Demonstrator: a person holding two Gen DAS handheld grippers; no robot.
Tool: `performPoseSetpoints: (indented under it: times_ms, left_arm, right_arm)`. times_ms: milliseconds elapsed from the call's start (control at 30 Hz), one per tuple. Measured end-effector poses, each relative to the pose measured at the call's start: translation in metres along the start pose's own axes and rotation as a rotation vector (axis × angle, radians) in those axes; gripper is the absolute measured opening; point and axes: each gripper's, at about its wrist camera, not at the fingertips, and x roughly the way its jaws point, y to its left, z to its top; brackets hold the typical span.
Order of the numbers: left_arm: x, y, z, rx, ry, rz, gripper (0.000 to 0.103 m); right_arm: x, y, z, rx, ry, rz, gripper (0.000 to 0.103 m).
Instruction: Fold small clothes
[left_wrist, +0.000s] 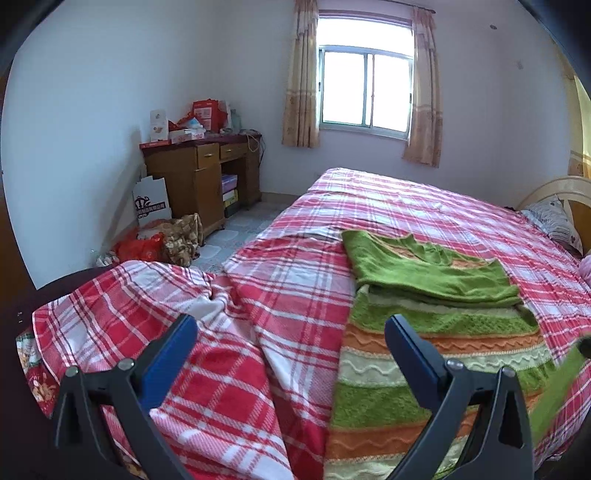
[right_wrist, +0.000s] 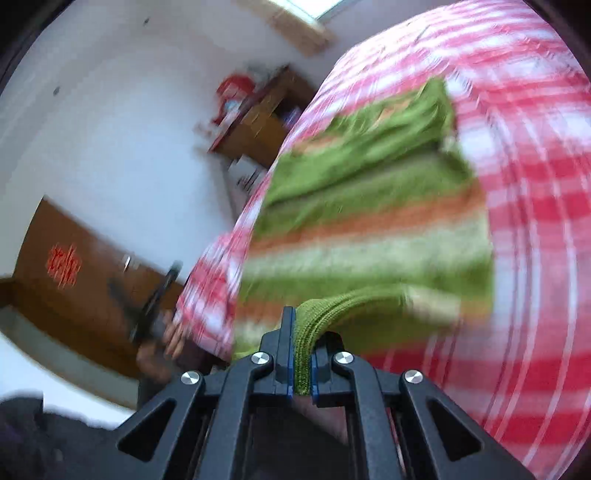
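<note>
A small knit sweater (left_wrist: 424, 332) with green, orange and cream stripes lies on the red plaid bed (left_wrist: 295, 280), and a green part is folded across its upper half. My left gripper (left_wrist: 290, 328) hovers open over the sweater's left edge, with nothing between its blue pads. In the blurred right wrist view my right gripper (right_wrist: 301, 332) is shut on a ribbed green edge of the sweater (right_wrist: 369, 229) and holds it raised off the bed. A blurred green strip (left_wrist: 557, 384) of that lifted cloth shows at the right of the left wrist view.
A wooden desk (left_wrist: 207, 173) piled with boxes stands in the far corner, with bags (left_wrist: 162, 240) on the floor beside it. A pillow (left_wrist: 554, 221) rests by the headboard. A hand (right_wrist: 173, 332) holds the other gripper near a brown door (right_wrist: 74, 266).
</note>
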Motion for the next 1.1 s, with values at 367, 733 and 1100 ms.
performPoseSetpoints:
  times_ms: [367, 733, 1100]
  left_arm:
    - [0.02, 0.006, -0.002, 0.069, 0.082, -0.09, 0.103]
    - [0.031, -0.094, -0.052, 0.471, 0.172, -0.362, 0.103]
    - [0.09, -0.075, -0.05, 0.159, 0.405, -0.414, 0.018]
  right_arm:
    - [0.062, -0.077, 0.047, 0.175, -0.077, -0.159, 0.005]
    - [0.072, -0.085, 0.047, 0.157, -0.095, -0.144, 0.006]
    - [0.055, -0.084, 0.047, 0.209, -0.134, -0.002, 0.015]
